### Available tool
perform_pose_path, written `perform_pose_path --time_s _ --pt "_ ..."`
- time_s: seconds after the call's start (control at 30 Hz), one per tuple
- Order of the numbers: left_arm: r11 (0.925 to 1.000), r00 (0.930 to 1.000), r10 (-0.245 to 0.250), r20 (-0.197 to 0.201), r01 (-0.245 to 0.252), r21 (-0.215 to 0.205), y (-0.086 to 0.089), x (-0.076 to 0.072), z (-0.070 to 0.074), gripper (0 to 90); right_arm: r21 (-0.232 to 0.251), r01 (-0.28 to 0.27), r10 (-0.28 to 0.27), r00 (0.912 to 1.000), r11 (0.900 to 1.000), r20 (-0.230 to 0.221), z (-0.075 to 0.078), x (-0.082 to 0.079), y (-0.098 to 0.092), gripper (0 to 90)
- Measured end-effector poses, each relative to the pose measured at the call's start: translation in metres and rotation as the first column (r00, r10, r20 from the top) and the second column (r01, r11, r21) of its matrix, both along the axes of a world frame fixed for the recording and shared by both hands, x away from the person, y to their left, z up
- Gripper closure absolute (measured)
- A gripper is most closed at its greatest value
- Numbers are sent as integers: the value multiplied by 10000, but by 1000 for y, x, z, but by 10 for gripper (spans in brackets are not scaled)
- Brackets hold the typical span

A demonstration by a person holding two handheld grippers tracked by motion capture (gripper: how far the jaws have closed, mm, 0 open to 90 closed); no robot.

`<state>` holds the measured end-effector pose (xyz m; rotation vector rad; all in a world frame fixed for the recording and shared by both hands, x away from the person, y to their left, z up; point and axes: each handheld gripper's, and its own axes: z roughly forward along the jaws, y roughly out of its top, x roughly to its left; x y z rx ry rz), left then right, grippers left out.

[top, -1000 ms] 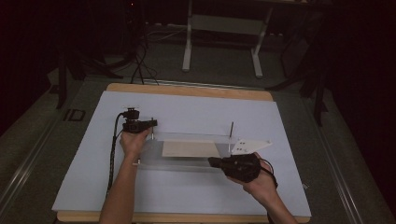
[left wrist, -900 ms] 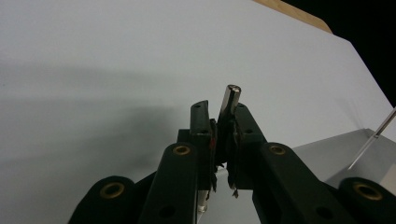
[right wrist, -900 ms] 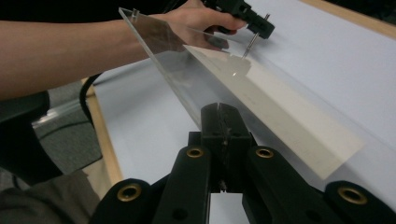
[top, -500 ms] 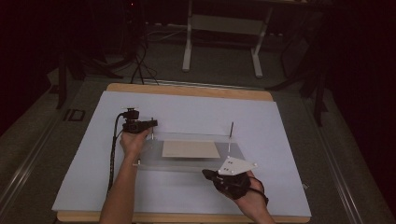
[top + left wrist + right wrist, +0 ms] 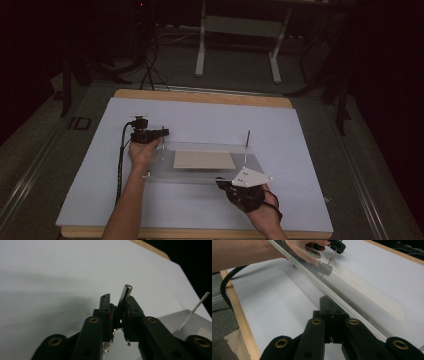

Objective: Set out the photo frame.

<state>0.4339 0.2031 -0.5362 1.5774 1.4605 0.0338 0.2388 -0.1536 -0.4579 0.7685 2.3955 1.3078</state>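
A: The surface (image 5: 210,112)? Pale sheet on wood; dark room, a stand's legs (image 5: 237,47) behind.
B: Left tool (image 5: 159,133) pinches a metal pin (image 5: 125,293) at the clear plate (image 5: 200,172); right tool (image 5: 223,185), pressed together, has slid left along its near edge.

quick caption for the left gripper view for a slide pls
Left gripper clamped on a slim metal pin, jaws pointing across the pale blue table cover.

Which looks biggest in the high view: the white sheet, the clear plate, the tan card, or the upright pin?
1. White sheet, covering most of the table.
2. Clear plate.
3. Tan card, lying within the plate's outline.
4. Upright pin, a thin sliver.
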Motion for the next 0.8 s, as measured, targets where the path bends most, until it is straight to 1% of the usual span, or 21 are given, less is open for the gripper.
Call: perform_pose_path --time_s 0.03,0.1,0.2,0.27,0.33,0.4,0.47,0.5,0.53,0.63,0.73,0.77,0.8 --pt "9998 9999 -97 -46 97 154 0 0 -1 733 -2 4 -4 10000 10000 2 0 0 0 900" --pt "9995 9999 -120 -26 120 295 0 -1 -3 702 5 5 -5 10000 10000 -28 0 0 0 900" --pt "9995 9999 -101 79 99 310 2 -5 -5 673 31 -2 3 10000 10000 -37 0 0 0 900" --pt "9982 9992 -211 334 191 575 3 -9 -2 670 53 0 0 10000 10000 -44 0 0 0 900" --pt "9972 9977 -286 616 242 705 4 -16 2 651 34 -3 4 10000 10000 -36 0 0 0 900" --pt "9967 9961 -235 845 168 791 7 -26 4 638 6 -25 25 10000 10000 -21 0 0 0 900" --pt "9968 9926 -104 1214 8 794 12 -37 7 628 9 -25 25 10000 10000 -6 -1 0 0 900" --pt "9968 9926 -104 1214 8 794 12 -37 7 625 9 -25 25 10000 10000 -6 -1 0 0 900" --pt "9969 9899 -38 1417 -75 787 17 -45 10 625 7 -17 17 10000 10000 4 0 0 0 900" --pt "9968 9842 -42 1773 -101 793 23 -59 14 598 21 -19 19 10000 10000 -3 0 0 0 900" --pt "9939 9759 -364 2151 129 1094 28 -77 18 581 40 -5 4 10000 10000 27 0 1 0 900" --pt "9931 9730 -452 2263 193 1153 29 -83 19 577 52 -1 0 10000 10000 22 1 1 0 900" --pt "9934 9682 -480 2454 207 1128 31 -90 19 576 54 6 -6 10000 10000 11 1 1 0 900"
